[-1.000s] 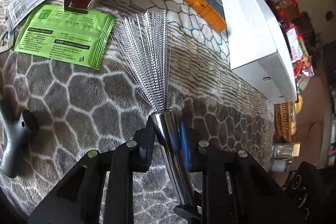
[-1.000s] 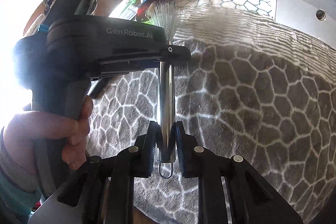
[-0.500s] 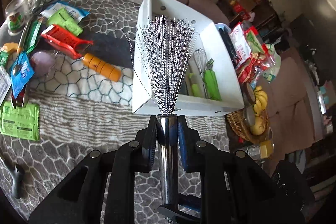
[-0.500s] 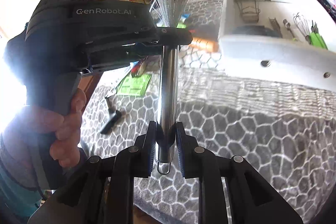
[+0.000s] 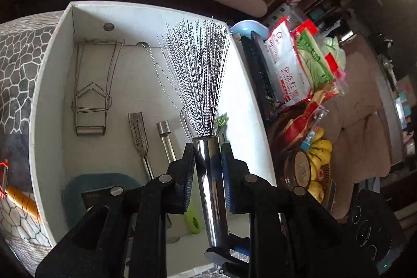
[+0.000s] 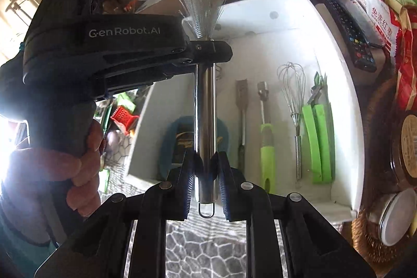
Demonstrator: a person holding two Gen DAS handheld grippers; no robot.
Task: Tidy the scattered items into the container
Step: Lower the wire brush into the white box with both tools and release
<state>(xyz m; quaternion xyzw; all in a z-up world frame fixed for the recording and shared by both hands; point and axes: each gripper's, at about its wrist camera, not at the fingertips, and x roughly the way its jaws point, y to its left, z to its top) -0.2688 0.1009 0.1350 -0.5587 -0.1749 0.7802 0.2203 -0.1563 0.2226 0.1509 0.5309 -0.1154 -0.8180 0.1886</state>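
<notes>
The brush (image 5: 208,173), judged stiff and slippery at its steel handle but springy at its wires, is clamped by the left gripper (image 5: 207,160) near the wires and the right gripper (image 6: 206,168) near the handle's end, over the box (image 5: 47,100).

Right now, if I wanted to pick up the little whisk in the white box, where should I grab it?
Grab the whisk by its thin metal handle, coming straight down from above. It lies flat in the white box, and its wire loops would bend. The green tongs lie close beside it, so pinch carefully.

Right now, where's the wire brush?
The wire brush is held over the white container by both jaws: left near the bristles, right near its hanging loop, above the whisk.
</notes>
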